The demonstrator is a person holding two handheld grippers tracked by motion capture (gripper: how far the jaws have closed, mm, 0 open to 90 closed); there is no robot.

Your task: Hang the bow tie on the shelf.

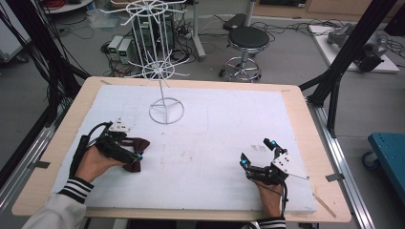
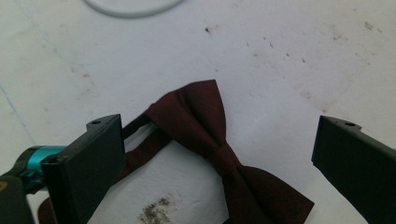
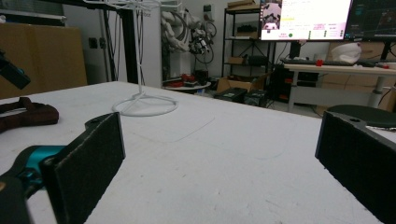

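One dark red bow tie [image 2: 219, 154] lies flat on the white board [image 1: 215, 138] at about eight o'clock, between the wide-open jaws of the left gripper [image 1: 128, 149]. Its strap trails beside one jaw, so a careless close may catch strap alone and leave the bow dangling. The right gripper [image 1: 258, 153], also wide and empty, waits at four o'clock; the wire stand [image 1: 165, 90] rises at eleven.

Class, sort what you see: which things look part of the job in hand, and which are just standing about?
Likely in the job: bow tie, left gripper open over it, white wire rack.
Standing about: stool, blue cart, monitors.
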